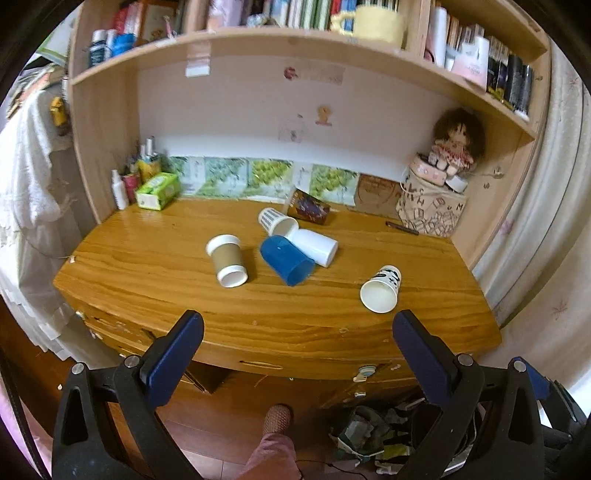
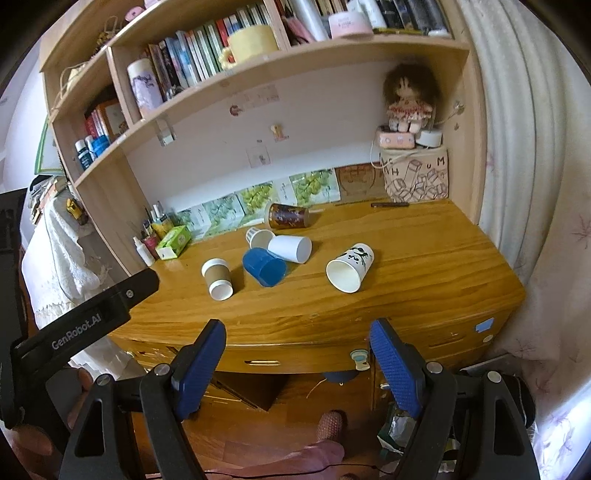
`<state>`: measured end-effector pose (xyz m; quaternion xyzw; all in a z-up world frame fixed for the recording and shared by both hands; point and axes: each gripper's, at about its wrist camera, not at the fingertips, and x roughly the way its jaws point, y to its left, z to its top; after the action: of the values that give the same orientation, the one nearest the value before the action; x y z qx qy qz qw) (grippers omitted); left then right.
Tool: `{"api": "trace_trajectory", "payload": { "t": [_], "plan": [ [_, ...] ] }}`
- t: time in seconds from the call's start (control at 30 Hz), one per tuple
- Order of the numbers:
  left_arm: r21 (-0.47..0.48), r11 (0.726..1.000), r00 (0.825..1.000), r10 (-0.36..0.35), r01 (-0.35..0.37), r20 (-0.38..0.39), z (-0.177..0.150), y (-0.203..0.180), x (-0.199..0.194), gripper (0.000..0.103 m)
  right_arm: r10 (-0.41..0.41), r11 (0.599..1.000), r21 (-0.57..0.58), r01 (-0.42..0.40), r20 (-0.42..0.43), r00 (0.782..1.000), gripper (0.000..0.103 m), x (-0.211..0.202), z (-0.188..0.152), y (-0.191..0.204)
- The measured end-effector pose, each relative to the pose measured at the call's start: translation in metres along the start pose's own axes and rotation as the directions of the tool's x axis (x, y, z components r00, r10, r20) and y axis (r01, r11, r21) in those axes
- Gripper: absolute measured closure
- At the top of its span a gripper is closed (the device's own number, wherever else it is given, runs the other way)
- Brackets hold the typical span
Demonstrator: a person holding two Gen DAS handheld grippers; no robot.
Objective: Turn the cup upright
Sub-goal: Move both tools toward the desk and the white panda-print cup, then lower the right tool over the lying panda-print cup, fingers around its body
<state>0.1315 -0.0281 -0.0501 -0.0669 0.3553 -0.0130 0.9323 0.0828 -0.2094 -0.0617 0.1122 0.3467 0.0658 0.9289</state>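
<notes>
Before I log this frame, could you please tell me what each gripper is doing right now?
Left gripper: open, holding nothing, short of the desk.
Right gripper: open, holding nothing, also short of the desk.

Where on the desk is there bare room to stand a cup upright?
Free: the front strip of the desk before the brown cup, and the left side toward the green box. Crowded: the middle, where the blue cup touches the white cup.

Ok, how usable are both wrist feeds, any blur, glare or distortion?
Left wrist: strong fisheye bending of the desk edge, yellow mug on the shelf blurred, cups sharp. Right wrist: same bending, bright daylight on the curtain, mild sheen on the desk, panda cup clear.
</notes>
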Motion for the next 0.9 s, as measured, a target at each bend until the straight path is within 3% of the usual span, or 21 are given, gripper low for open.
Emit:
{"api": "trace_trajectory", "payload": {
  "t": [0.13,0.67,0.8,0.9],
  "plan": [
    [0.002,1.000,0.998,-0.028,0.029,-0.049,0.017,-0.008,0.026,0.001,-0.035,0.998,-0.044,0.034,-0.020,0.999,0.022,0.021,0.015,-0.001],
    [0.013,0.986,0.975,-0.164,0.167,-0.151,0.092,-0.020,0.119,0.001,-0.035,0.963,-0.269,0.016,-0.068,0.997,0.022,0.099,0.085,0.010],
    [0.034,0.978,0.961,-0.198,0.208,-0.196,0.107,-0.021,0.143,0.001,-0.023,0.944,-0.330,-0.006,-0.084,0.996,0.022,0.119,0.099,0.013],
    [0.045,0.972,0.948,-0.212,0.229,-0.238,0.116,-0.017,0.162,0.001,-0.044,0.901,-0.433,-0.002,-0.098,0.994,0.022,0.137,0.107,0.017]
  ]
}}
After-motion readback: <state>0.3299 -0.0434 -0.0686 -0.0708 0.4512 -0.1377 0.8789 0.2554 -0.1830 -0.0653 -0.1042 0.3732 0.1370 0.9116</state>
